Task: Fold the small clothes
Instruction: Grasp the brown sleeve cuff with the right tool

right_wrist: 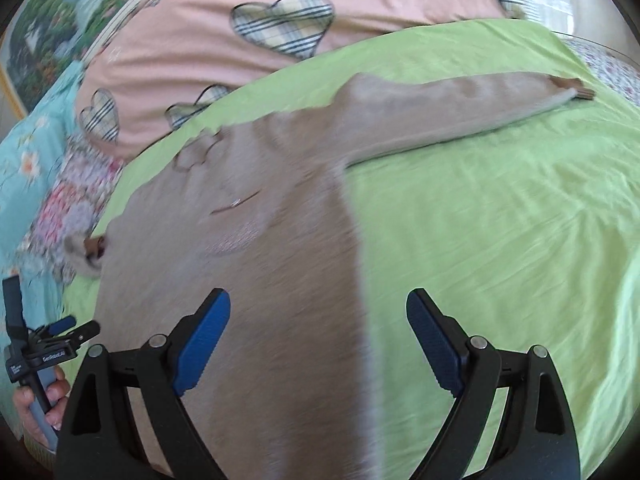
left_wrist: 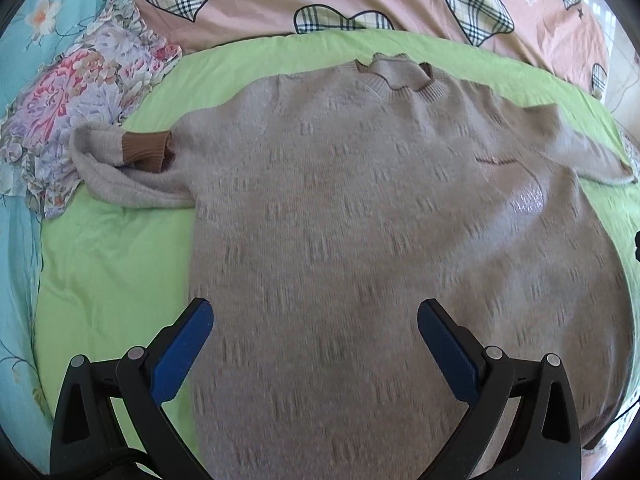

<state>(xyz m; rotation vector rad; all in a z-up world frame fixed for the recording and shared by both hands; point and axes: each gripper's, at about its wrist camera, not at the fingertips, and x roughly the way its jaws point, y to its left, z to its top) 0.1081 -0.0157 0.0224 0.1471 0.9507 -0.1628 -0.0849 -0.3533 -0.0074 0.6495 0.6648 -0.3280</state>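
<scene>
Right tongs [right_wrist: 318, 338], wide and empty, over sweater [right_wrist: 248, 280] side edge; outstretched sleeve [right_wrist: 460, 108] runs toward 2 o'clock, nearer than left tongs [left_wrist: 314, 340], also wide.

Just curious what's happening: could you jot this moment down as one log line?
step: pre-fold | sweater: flat on green sheet | left claw: open, empty | right claw: open, empty
</scene>
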